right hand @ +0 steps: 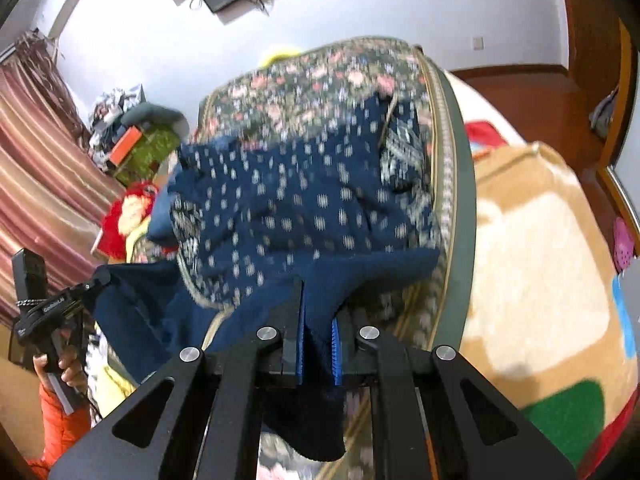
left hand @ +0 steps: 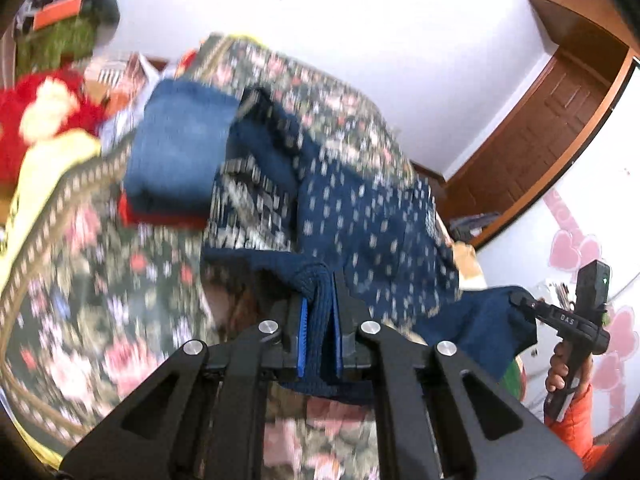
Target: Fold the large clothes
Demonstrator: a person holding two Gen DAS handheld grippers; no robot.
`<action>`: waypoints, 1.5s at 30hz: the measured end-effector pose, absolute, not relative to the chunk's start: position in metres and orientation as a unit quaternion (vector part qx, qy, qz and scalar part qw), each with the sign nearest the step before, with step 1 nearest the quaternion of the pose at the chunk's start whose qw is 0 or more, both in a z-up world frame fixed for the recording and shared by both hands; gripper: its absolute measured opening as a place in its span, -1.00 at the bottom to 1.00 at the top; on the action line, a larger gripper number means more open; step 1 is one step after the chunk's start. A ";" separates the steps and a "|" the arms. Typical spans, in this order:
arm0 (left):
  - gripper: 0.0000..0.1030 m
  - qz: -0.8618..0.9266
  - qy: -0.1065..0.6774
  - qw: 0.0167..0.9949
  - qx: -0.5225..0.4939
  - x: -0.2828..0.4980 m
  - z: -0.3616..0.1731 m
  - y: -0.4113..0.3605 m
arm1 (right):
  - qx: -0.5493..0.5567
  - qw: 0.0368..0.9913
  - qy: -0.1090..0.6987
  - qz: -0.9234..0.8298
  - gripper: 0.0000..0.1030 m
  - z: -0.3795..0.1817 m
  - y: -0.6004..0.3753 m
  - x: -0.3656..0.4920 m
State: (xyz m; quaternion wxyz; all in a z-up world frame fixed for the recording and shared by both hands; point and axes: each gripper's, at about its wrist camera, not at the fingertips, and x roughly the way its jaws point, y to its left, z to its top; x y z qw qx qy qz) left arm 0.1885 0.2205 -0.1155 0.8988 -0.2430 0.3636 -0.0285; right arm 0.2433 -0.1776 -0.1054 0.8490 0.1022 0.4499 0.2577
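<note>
Left gripper (left hand: 320, 320): clamped on sweater (left hand: 360, 216) hem | Right gripper (right hand: 318, 320): clamped on same hem | Sweater: draped on bed (left hand: 100, 280), near edge raised

I see a bed (right hand: 448, 128) covered by a floral spread (left hand: 96, 280). On it lie a blue patterned sweater (left hand: 360, 216) and a folded stack (left hand: 180, 152), blue on red. A tan blanket (right hand: 540, 264) lies beside the spread.

My room is bright with soft, even light. Both pictures bend round and go dark at the corners. The flowery bed cover (left hand: 100, 280) looks smeared and blurry.
</note>
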 end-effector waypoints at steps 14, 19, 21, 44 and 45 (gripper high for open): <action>-0.83 0.030 0.310 0.918 -0.244 0.303 -0.080 0.256 | 0.134 0.879 0.406 0.212 -0.83 -0.095 -0.175 0.355; -0.83 0.053 0.327 0.918 -0.219 0.357 -0.097 0.257 | 0.135 0.878 0.416 0.193 -0.84 -0.115 -0.168 0.398; -0.83 0.061 0.334 0.917 -0.211 0.372 -0.106 0.259 | 0.137 0.876 0.423 0.184 -0.84 -0.128 -0.165 0.414; -0.72 0.090 0.449 0.875 -0.156 0.432 -0.175 0.279 | 0.050 0.864 0.488 0.116 -0.43 -0.163 -0.170 0.457; -0.69 0.089 0.452 0.874 -0.153 0.430 -0.172 0.277 | 0.030 0.872 0.478 0.103 -0.34 -0.158 -0.171 0.452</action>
